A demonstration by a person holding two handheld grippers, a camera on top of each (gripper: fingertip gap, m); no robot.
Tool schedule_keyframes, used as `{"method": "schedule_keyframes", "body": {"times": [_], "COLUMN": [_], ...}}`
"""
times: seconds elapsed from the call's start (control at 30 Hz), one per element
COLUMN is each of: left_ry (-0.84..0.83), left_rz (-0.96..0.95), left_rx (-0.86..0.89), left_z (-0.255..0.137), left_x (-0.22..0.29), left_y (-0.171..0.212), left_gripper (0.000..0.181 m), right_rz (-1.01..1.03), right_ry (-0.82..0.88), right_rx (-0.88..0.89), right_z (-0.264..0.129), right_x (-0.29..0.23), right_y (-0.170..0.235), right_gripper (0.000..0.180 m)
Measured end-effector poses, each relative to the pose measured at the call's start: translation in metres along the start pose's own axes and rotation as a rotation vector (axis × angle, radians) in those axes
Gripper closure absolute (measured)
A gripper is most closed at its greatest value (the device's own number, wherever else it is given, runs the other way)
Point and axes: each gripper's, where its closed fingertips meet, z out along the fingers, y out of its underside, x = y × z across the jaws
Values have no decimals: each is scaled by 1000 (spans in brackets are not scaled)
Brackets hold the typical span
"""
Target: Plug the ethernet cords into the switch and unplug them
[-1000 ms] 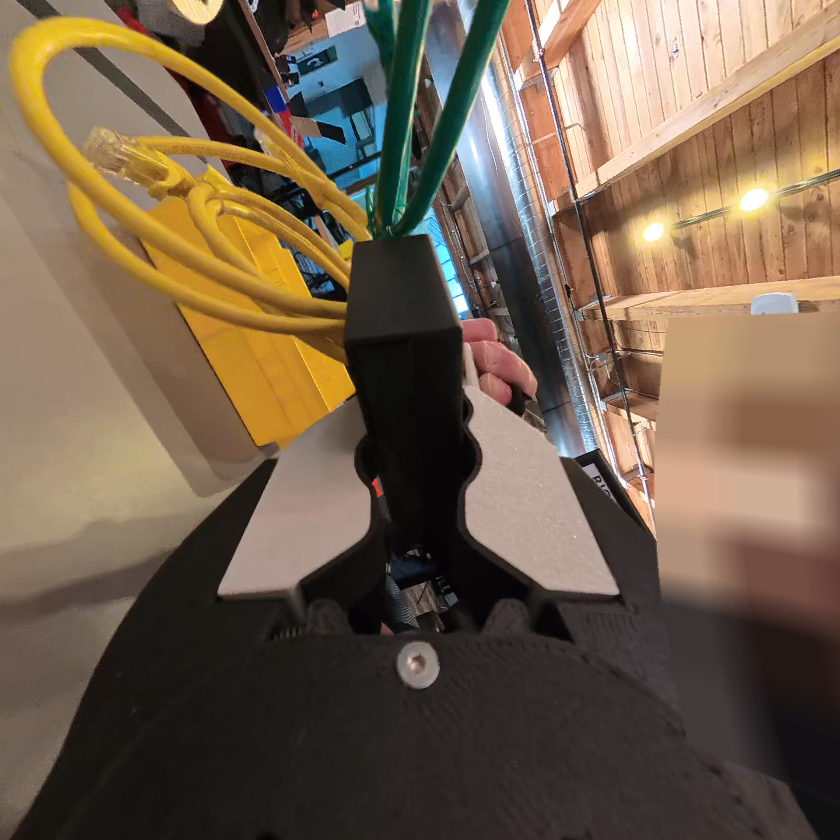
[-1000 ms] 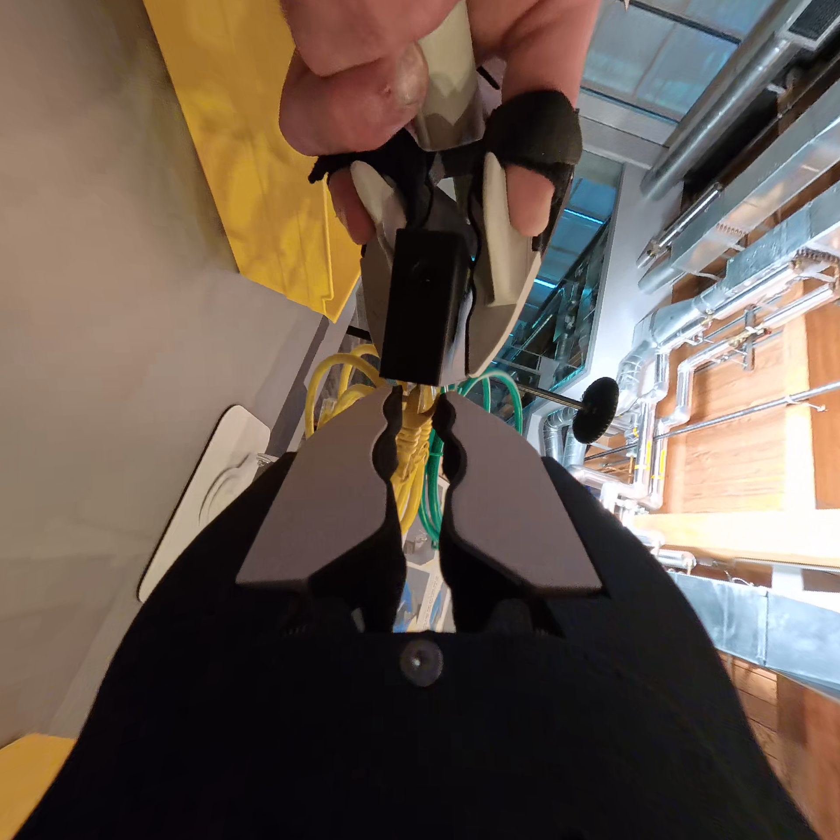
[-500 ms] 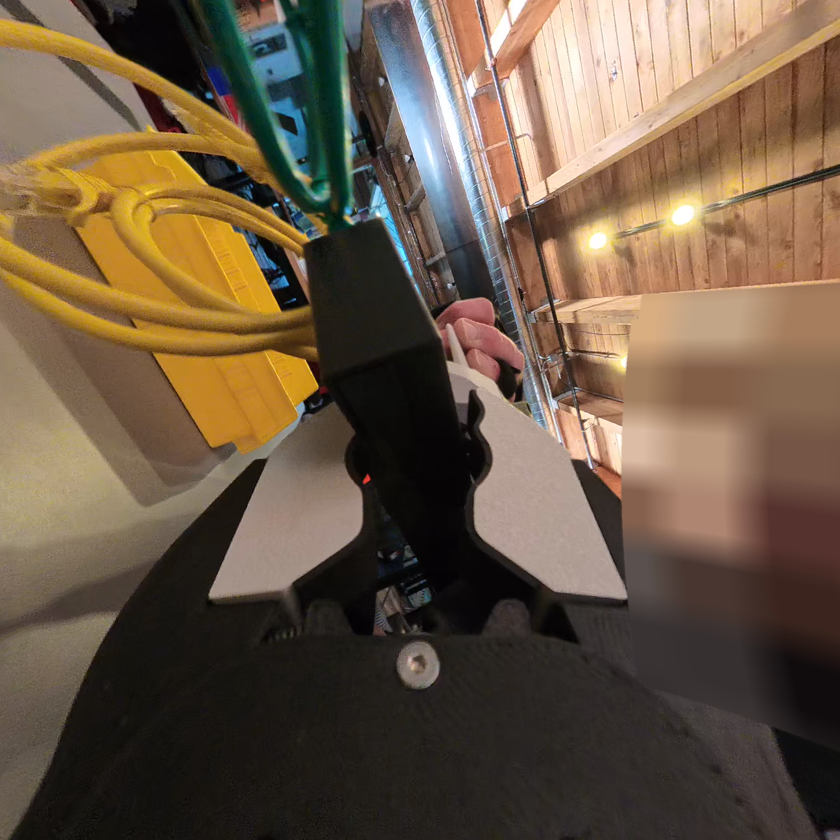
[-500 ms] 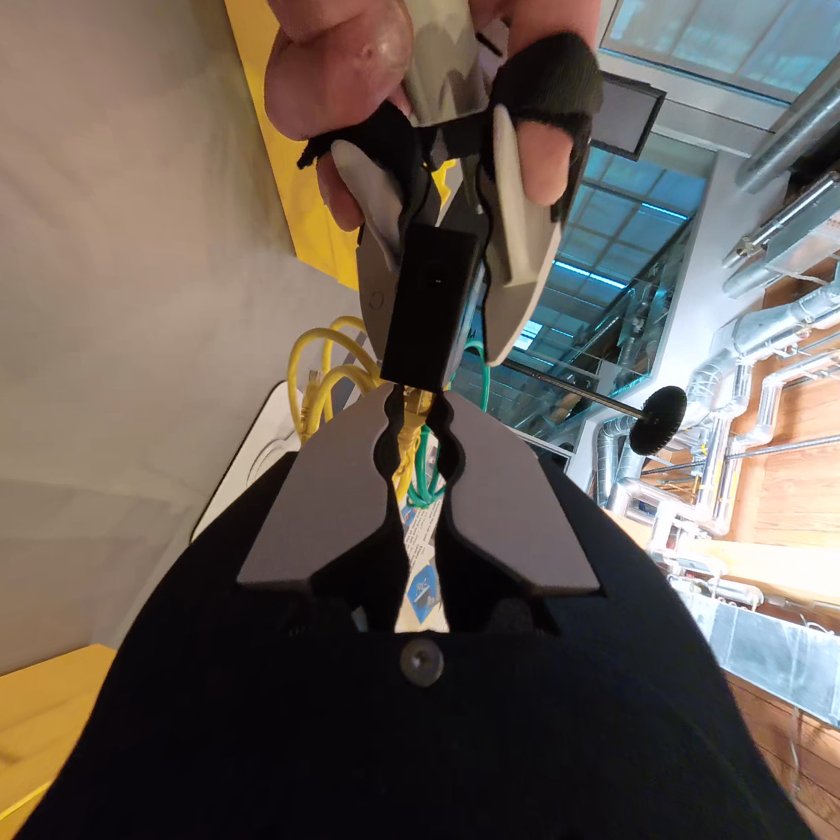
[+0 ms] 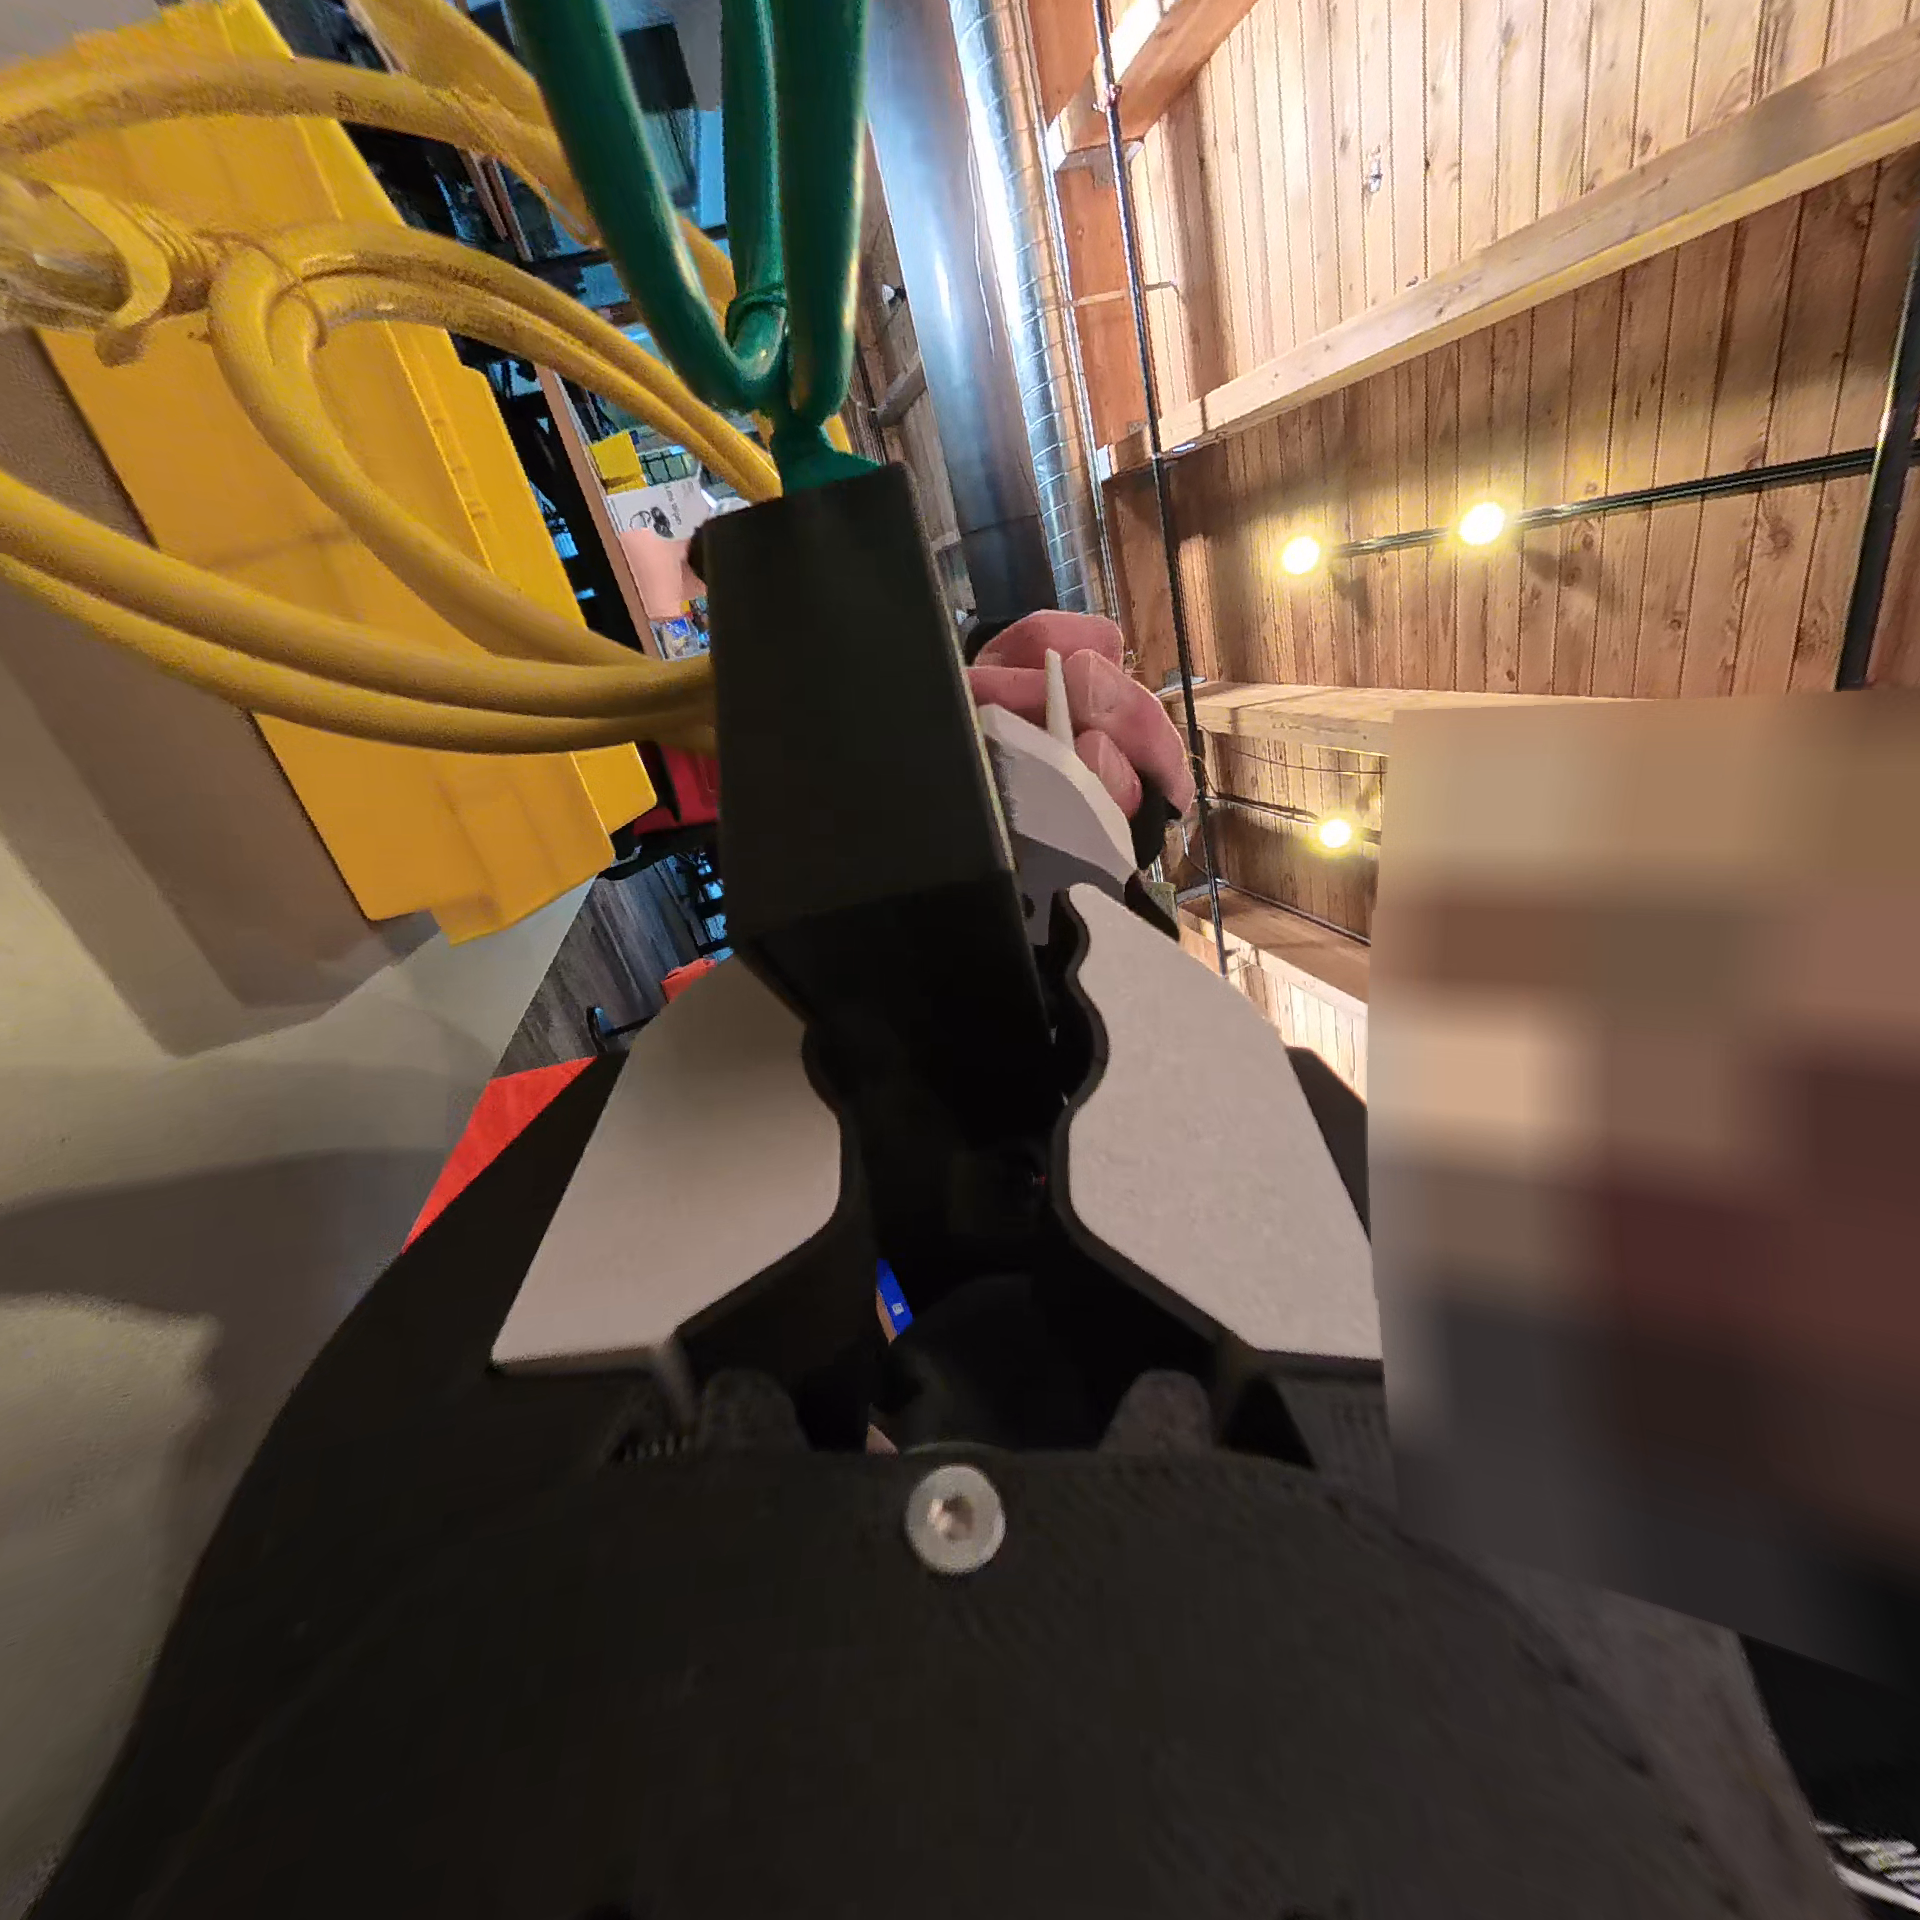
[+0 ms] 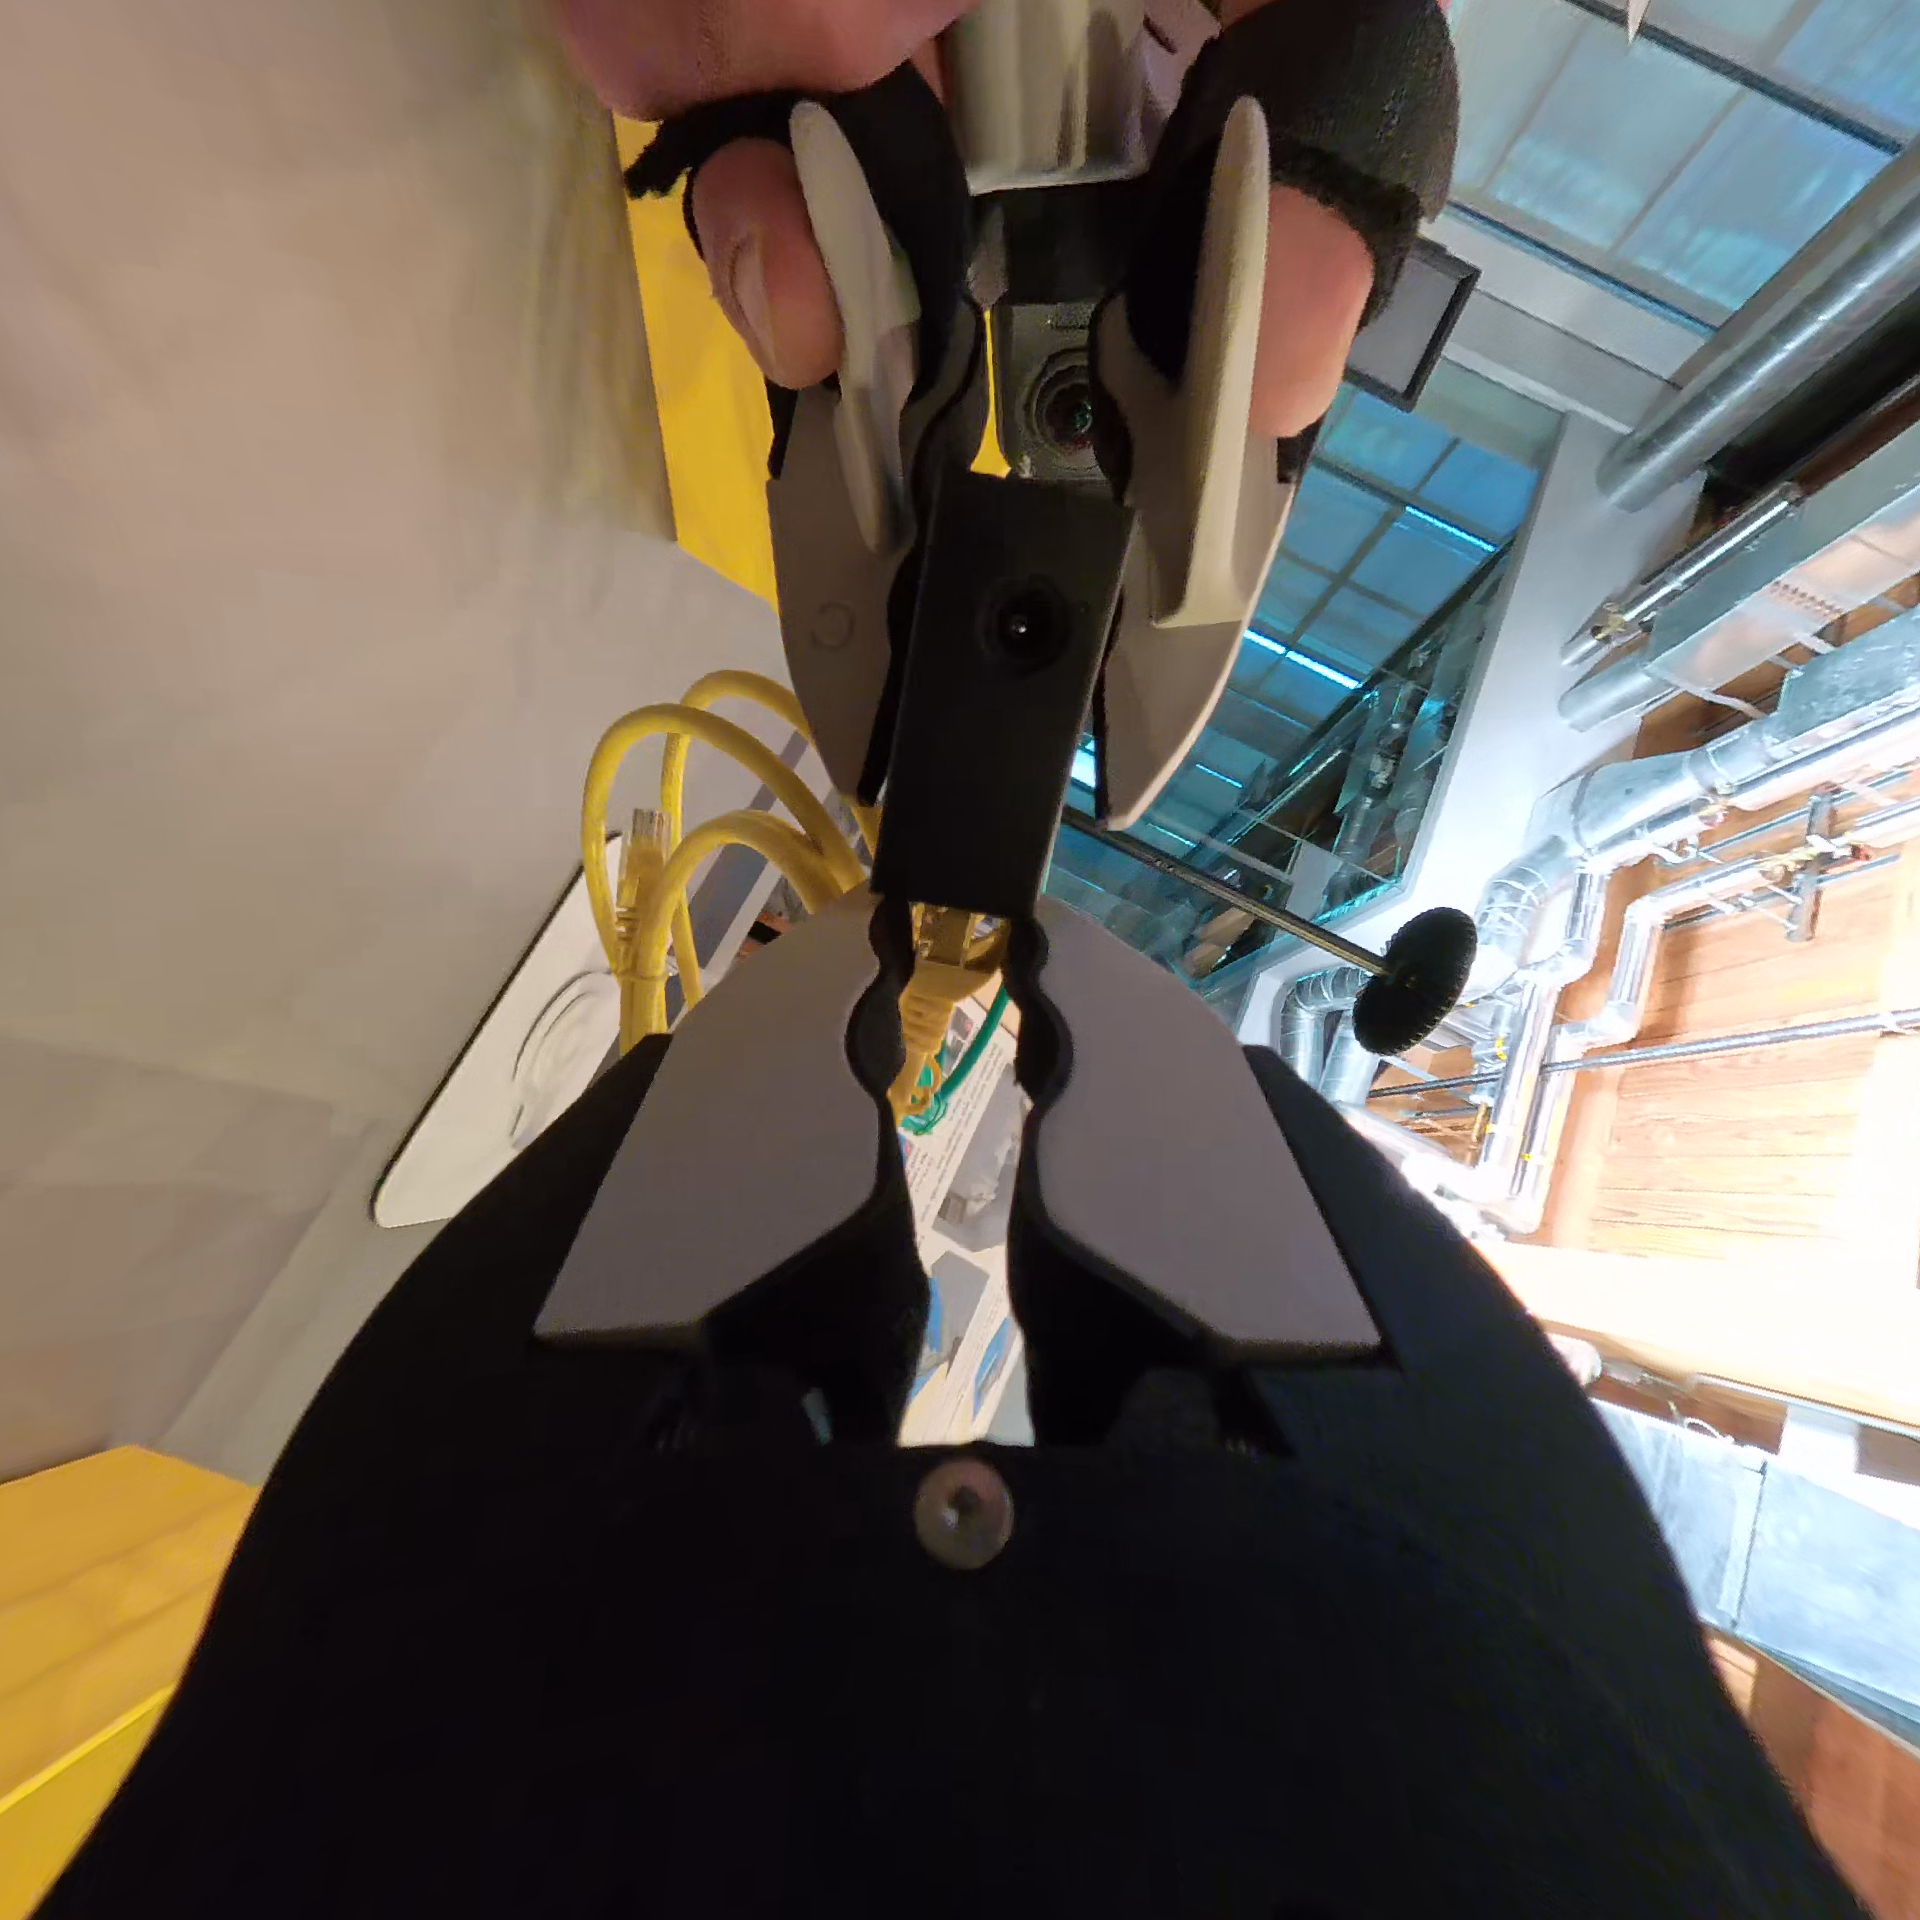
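Observation:
My left gripper point(image 5: 935, 956) is shut on the black switch point(image 5: 862, 779) and holds it in the air, end up. Green cords point(image 5: 790, 260) are plugged into its far end, and yellow cords point(image 5: 364, 644) loop off to the left, one with a loose clear plug point(image 5: 62, 270). In the right wrist view, my right gripper point(image 6: 951, 935) is closed around a yellow plug point(image 6: 935, 997) at the near end of the switch point(image 6: 987, 707). The left gripper point(image 6: 987, 769), held in a hand, is straight ahead. The port itself is hidden.
A yellow bin point(image 5: 364, 623) lies on the grey table point(image 5: 156, 1143) at the left. A white flat pad point(image 6: 488, 1091) lies under the yellow cord loops point(image 6: 665, 831). A hand point(image 5: 1081, 686) holds the other gripper behind the switch. A person stands at the right. The grippers are tip to tip, or close to it.
The two grippers have come closer together: the switch and left gripper look larger in the right wrist view. The left view has swung, and the cords have shifted left. Both grips are unchanged.

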Motion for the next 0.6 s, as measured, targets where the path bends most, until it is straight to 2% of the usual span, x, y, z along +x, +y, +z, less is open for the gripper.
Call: {"method": "schedule_keyframes", "body": {"times": [0.3, 0.53, 0.6], "left_ry": [40, 31, 37], "left_rz": [-43, -20, -13], "left_rx": [-20, -21, -9], "left_z": [5, 5, 3], "left_x": [1, 4, 7], "left_y": [7, 8, 4], "left_gripper": [147, 147, 147], "right_rz": [78, 108, 115], "right_ry": [-113, -60, -51], "right_rx": [-25, 30, 29], "right_z": [-4, -8, -14], "right_x": [-3, 0, 1], "right_y": [5, 3, 7], "right_gripper": [166, 164, 157]}}
